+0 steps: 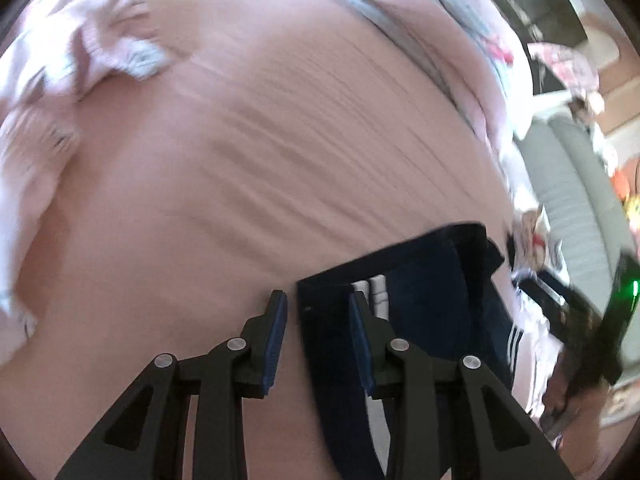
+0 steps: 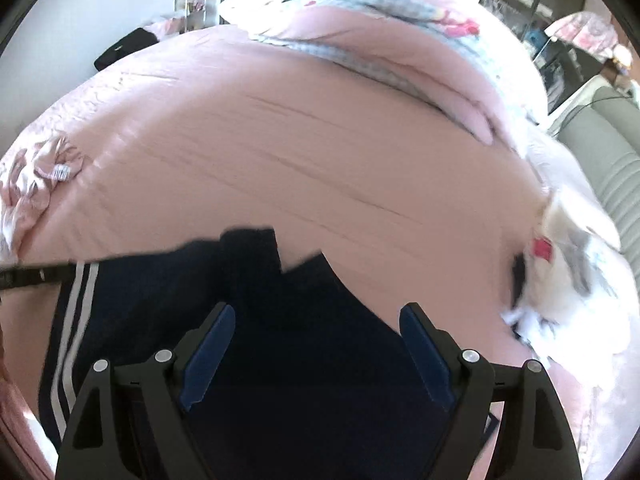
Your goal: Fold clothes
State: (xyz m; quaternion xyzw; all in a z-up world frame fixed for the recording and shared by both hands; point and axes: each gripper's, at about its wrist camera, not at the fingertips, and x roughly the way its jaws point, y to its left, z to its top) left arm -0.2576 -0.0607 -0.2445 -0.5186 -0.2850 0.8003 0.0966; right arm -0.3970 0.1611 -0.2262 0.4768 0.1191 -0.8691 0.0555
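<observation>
A navy garment [image 1: 424, 292] with white side stripes lies flat on the pink bedspread [image 1: 240, 168]. My left gripper [image 1: 318, 300] hovers over the garment's left edge with its jaws a little apart. The right pad overlaps the dark cloth, and a strip of pink shows between the left pad and that edge, so nothing is pinched. My right gripper [image 2: 318, 312] stands wide open above the middle of the navy garment [image 2: 304, 360], whose stripes [image 2: 76, 320] run down the left. The right gripper's black body with a green light [image 1: 616, 292] shows blurred at the right edge of the left wrist view.
A crumpled pink-and-white garment [image 2: 36, 184] lies at the bed's left, also seen as a pale heap [image 1: 60, 80]. A folded pink-and-grey duvet [image 2: 360, 40] runs along the back. White clothing with a red patch [image 2: 560, 260] sits at the right edge, beside a grey sofa [image 2: 600, 160].
</observation>
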